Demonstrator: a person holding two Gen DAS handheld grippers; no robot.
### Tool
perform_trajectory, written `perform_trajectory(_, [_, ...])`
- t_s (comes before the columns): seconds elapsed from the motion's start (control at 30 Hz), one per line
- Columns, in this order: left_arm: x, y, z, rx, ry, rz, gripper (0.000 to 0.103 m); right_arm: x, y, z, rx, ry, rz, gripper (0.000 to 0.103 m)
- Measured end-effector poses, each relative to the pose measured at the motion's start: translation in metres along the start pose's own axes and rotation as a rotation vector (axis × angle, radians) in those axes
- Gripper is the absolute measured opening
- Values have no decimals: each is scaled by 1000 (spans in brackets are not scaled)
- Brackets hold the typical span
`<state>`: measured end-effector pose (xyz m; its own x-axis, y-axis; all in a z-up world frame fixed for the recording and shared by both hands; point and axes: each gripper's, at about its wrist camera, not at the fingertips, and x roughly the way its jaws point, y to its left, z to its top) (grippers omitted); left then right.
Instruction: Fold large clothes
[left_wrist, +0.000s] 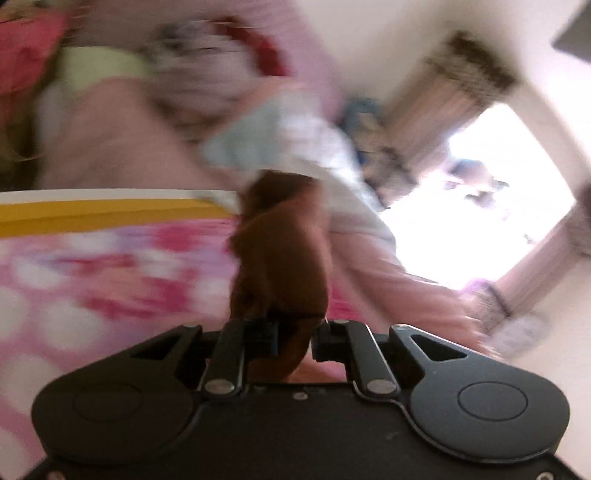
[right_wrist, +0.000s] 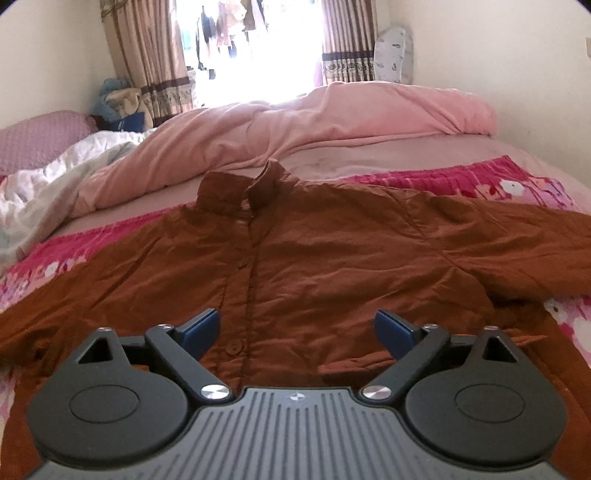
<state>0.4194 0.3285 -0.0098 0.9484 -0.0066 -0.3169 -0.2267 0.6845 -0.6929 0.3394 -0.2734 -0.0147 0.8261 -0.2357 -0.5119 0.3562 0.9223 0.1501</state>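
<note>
Nearest in my right wrist view, the right gripper (right_wrist: 295, 328) hangs over the lower front of the brown shirt (right_wrist: 332, 258) with its jaws spread wide; the blue pads (right_wrist: 201, 330) touch no cloth that I can see. The shirt lies flat and face up on the pink floral blanket (right_wrist: 517, 192), button placket running up the middle, collar (right_wrist: 258, 184) at the far end, one sleeve reaching out to each side.

In my left wrist view, heavily blurred, the left gripper (left_wrist: 290, 336) has its jaws pressed together on a fold of the same brown shirt (left_wrist: 280, 251); the cloth rises in a bunched column from between them. Below and to the left of that column lies the floral blanket (left_wrist: 110, 277), with a yellow and white band (left_wrist: 110, 210) just beyond it; what that band belongs to I cannot tell.

Farther off, a rumpled pink duvet (right_wrist: 332, 122) crosses the bed behind the collar, with white bedding (right_wrist: 55, 177) and a purple pillow (right_wrist: 40, 136) at the left. Behind these, patterned curtains (right_wrist: 159, 55) frame a bright window (right_wrist: 266, 51).
</note>
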Motion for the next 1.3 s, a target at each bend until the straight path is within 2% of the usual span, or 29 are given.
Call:
perform_trajectory(0.17, [-1, -120, -42, 99, 80, -292, 11, -20, -18, 4, 9, -43, 4, 103])
perform_trajectory(0.27, [6, -192, -89, 144, 182, -460, 11, -29, -29, 6, 18, -62, 12, 103])
perform_trajectory(0.37, [21, -245, -149, 173, 306, -560, 11, -35, -39, 6, 29, -70, 12, 103])
perform_trajectory(0.4, [27, -259, -171, 180, 353, -578, 14, -38, -44, 6, 32, -75, 11, 103])
perform_trajectory(0.43, [35, -271, -193, 196, 396, -586, 31, -38, -48, 6, 34, -78, 11, 103])
perform_trajectory(0.47, [41, -280, -211, 219, 433, -587, 45, -39, -52, 6, 39, -79, 11, 103])
perform_trajectory(0.5, [49, -289, -232, 242, 481, -578, 73, -39, -56, 7, 44, -76, 13, 103])
perform_trajectory(0.57, [61, -294, -253, 269, 564, -558, 71, -36, -63, 8, 64, -69, 34, 103])
perform_trajectory(0.63, [61, -290, -254, 276, 586, -554, 71, -31, -69, 8, 87, -57, 83, 103])
perform_trajectory(0.73, [51, -270, -226, 317, 501, -537, 72, -17, -72, 11, 117, -37, 175, 103])
perform_trajectory(0.83, [44, -237, -190, 384, 372, -424, 72, 10, -70, 14, 155, 18, 227, 103])
perform_trajectory(0.9, [47, -216, -177, 388, 353, -353, 72, 37, -68, 17, 189, 65, 213, 102])
perform_trajectory(1.03, [58, -184, -179, 359, 393, -252, 72, 83, -66, 21, 260, 144, 265, 78])
perform_trajectory(1.07, [66, -172, -180, 358, 407, -232, 72, 94, -64, 21, 277, 158, 271, 56])
perform_trajectory(1.1, [66, -169, -183, 361, 422, -229, 72, 105, -62, 21, 300, 184, 280, 40])
perform_trajectory(1.13, [67, -168, -183, 364, 434, -233, 72, 108, -60, 19, 307, 199, 293, 16])
perform_trajectory(1.17, [69, -169, -187, 372, 444, -238, 72, 104, -58, 19, 314, 192, 288, 15])
perform_trajectory(1.27, [70, -170, -195, 406, 454, -237, 72, 68, -61, 23, 315, 82, 313, 13])
perform_trajectory(1.3, [75, -171, -200, 415, 464, -229, 72, 59, -64, 23, 326, 72, 311, 13])
